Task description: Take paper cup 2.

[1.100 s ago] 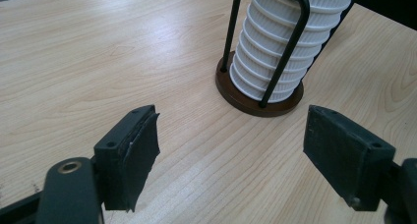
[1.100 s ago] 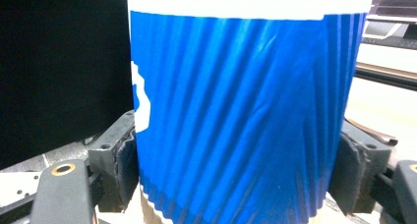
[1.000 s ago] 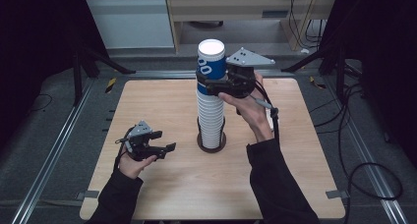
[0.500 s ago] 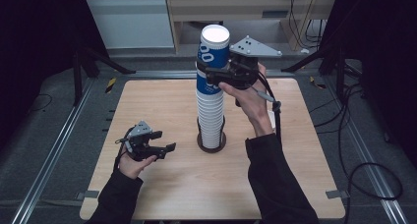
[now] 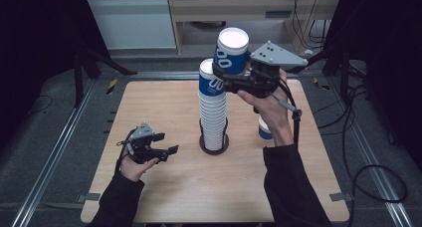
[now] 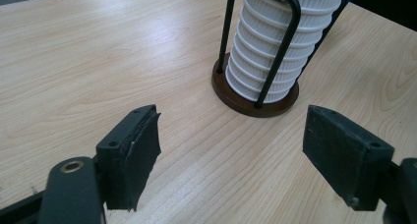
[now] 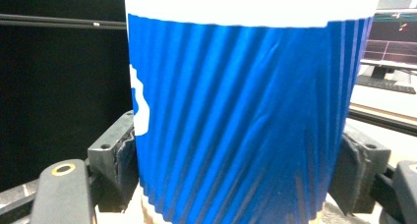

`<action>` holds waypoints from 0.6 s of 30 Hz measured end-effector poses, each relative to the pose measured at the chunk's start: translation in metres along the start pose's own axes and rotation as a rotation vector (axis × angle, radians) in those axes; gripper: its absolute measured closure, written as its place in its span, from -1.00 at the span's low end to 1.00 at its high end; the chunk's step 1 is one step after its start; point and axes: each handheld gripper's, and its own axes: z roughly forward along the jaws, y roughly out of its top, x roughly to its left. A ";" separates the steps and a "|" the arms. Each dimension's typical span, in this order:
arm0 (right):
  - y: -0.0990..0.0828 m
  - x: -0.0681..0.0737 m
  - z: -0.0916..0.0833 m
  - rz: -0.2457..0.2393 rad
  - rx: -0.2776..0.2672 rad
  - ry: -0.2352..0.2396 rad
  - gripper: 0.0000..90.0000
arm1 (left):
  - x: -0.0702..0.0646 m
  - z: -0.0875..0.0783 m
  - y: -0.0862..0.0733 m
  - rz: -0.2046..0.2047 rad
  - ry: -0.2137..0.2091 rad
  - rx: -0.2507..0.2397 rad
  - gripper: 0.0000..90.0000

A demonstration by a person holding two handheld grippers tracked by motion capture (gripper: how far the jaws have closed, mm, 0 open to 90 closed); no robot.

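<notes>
Your right gripper (image 5: 230,73) pinches the blue cup (image 5: 231,50) by its ribbed sides. It has just come clear of the stack (image 5: 212,107) and now hangs up beside it, so it is free to set down. Your left gripper (image 5: 166,150) rests spread open on the table (image 5: 164,192).

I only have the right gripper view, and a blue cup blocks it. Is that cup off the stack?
Observer: Yes. In the high view the cup in the right claw hangs tilted, above and right of the top of the stack.
Operator: Where is the left claw?
Observer: The left claw sits open and holds nothing, low at the table, left of the stack.
Operator: Anything on the table on my side?
Observer: A second blue cup stands there, partly hidden behind the right forearm.
</notes>
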 end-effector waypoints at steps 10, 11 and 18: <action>-0.032 -0.017 -0.051 0.010 0.021 -0.014 -0.53 | -0.003 -0.002 0.002 0.009 -0.003 -0.004 -0.53; -0.032 -0.017 -0.051 0.010 0.021 -0.014 -0.53 | -0.003 -0.002 0.002 0.010 -0.004 -0.004 -0.53; -0.069 -0.026 -0.066 0.027 0.103 -0.022 -0.53 | -0.005 -0.004 0.003 0.012 -0.006 -0.004 -0.51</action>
